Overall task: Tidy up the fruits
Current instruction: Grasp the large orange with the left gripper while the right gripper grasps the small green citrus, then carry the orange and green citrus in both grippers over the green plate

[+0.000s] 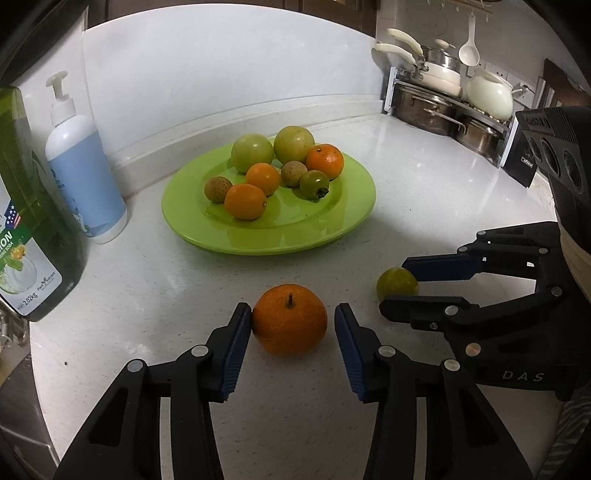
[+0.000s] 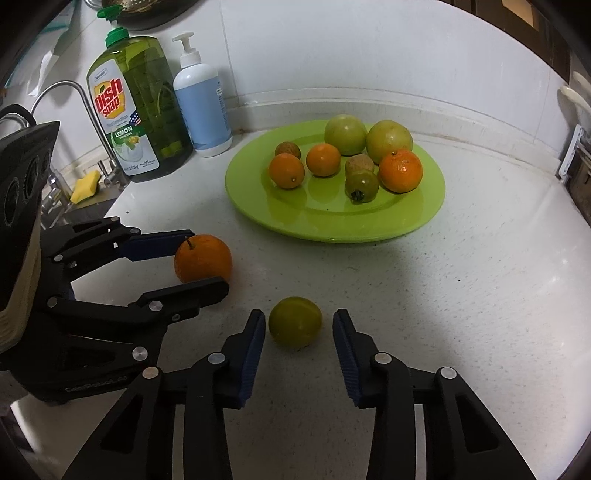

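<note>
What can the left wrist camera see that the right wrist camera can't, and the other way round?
Only the left wrist view shows the rack of pots and the white ladle hanging above it.

Only the right wrist view shows the faucet, the yellow sponge and the dish soap's green cap.

Both show the green plate of fruit, the pump bottle, the dish soap bottle, the orange between the left gripper jaws and the small green fruit between the right gripper jaws.
</note>
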